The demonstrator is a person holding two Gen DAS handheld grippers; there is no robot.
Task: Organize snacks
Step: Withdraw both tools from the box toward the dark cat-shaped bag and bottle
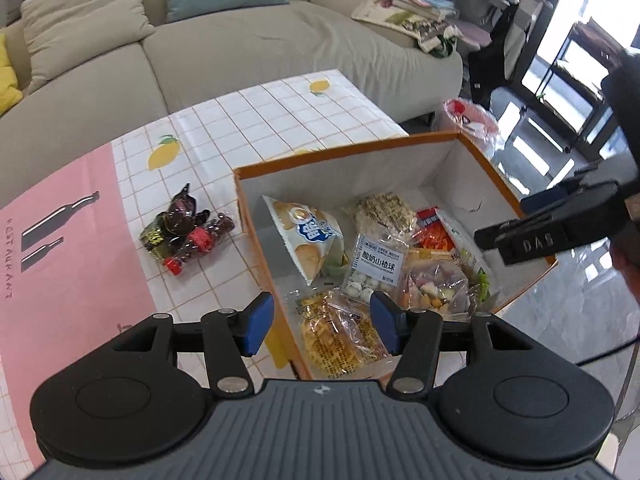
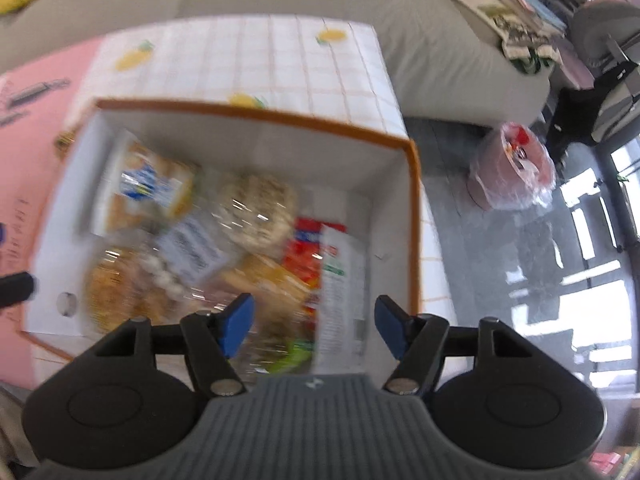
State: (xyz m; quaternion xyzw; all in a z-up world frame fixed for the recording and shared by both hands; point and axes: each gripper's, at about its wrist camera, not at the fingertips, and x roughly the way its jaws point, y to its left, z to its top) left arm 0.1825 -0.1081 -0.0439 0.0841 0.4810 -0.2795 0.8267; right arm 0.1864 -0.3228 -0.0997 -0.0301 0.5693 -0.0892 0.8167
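An orange-rimmed box (image 1: 340,150) with white inner walls stands on the table and holds several snack packets, among them a chip bag (image 1: 308,236) and a clear bag of yellow crisps (image 1: 336,340). A dark snack pack with small cola bottles (image 1: 184,232) lies on the tablecloth left of the box. My left gripper (image 1: 322,326) is open and empty over the box's near left corner. My right gripper (image 2: 314,324) is open and empty above the box (image 2: 256,114); its view is blurred. It shows in the left wrist view (image 1: 532,236) at the right.
The table has a lemon-print checked cloth (image 1: 256,120) and a pink mat (image 1: 68,240). A beige sofa (image 1: 240,40) runs behind it. A pink bin with a plastic liner (image 2: 512,168) stands on the floor to the right, near a chair (image 1: 492,8).
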